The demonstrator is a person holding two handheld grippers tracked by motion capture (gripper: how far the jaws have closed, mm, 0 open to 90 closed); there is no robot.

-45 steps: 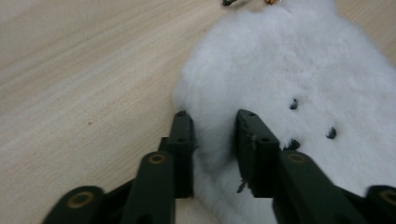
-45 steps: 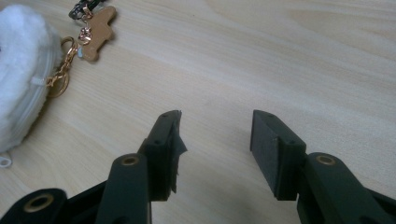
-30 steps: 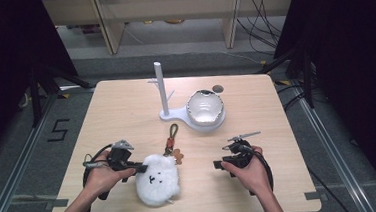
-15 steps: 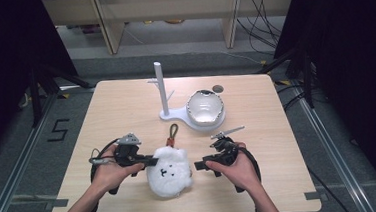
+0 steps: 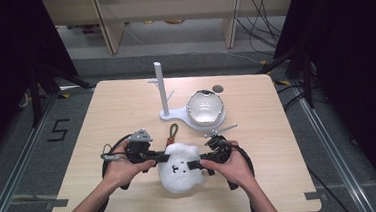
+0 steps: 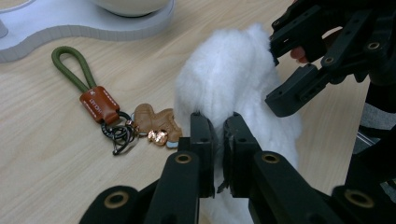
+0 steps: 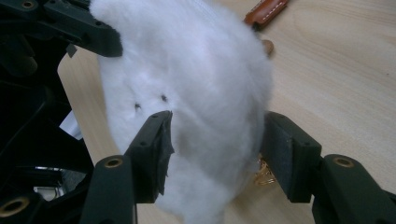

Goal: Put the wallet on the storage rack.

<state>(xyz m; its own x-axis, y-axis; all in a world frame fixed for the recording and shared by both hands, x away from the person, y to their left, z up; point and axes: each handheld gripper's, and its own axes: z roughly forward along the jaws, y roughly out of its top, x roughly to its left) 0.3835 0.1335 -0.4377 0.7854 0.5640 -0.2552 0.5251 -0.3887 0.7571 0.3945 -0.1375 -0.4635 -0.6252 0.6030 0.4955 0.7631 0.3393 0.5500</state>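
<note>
Plush: a white fluffy toy (image 5: 179, 166) with small dark eyes is sitting near the table's front edge, between the two hands.
Left hand-held gripper (image 5: 163, 158): its jaws are clenching a tuft of the plush's fur at the toy's left side.
Right hand-held gripper (image 5: 194, 164): its jaws have just been opening; they are straddling the plush's right side, the fur bulging between the pads.
Keychain: an olive cord loop (image 6: 74, 67) with a brown leather tab (image 6: 99, 103) is lying just behind the plush; the tab is carrying stamped lettering too small to read.
Bowl: a silvery bowl (image 5: 205, 106) is sitting on a white stand base (image 5: 172, 114) past the keychain, its contents not discernible.
Post: a white post (image 5: 160, 87) is rising upright from that base.
Table (image 5: 111, 106): bare wood is lying open at left and right.
Floor mark: a "5" (image 5: 60, 130) is taped left of the table.
</note>
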